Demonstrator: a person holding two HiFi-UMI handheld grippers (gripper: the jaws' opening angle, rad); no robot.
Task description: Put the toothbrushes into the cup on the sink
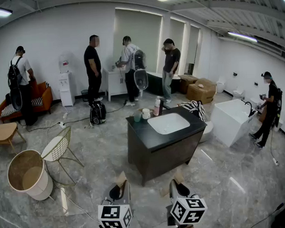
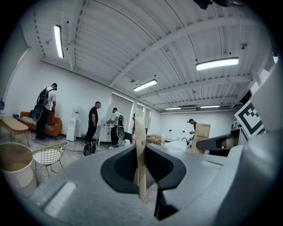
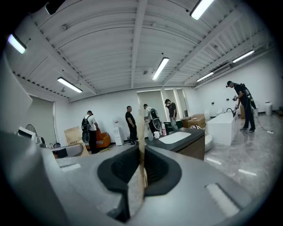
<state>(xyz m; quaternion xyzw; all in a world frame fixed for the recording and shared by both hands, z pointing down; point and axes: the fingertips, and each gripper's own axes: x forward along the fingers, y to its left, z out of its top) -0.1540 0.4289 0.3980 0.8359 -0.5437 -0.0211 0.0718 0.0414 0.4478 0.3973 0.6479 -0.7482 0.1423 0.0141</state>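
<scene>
Hovering at bottom centre: left claw (image 1: 119, 180) and right claw (image 1: 177, 175), both pressing jaws together, gripping nothing. Sitting at mid-frame, well apart from them: cup (image 1: 146, 114), resting on desk (image 1: 142, 134) upper left of sink (image 1: 168, 123).

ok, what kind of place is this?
Likely a staged test room, not a real bathroom: a freestanding sink cabinet mid-floor, a white bathtub, an orange sofa.

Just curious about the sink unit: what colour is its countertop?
Black countertop, with a white basin set in; the head view shows it best.
</scene>
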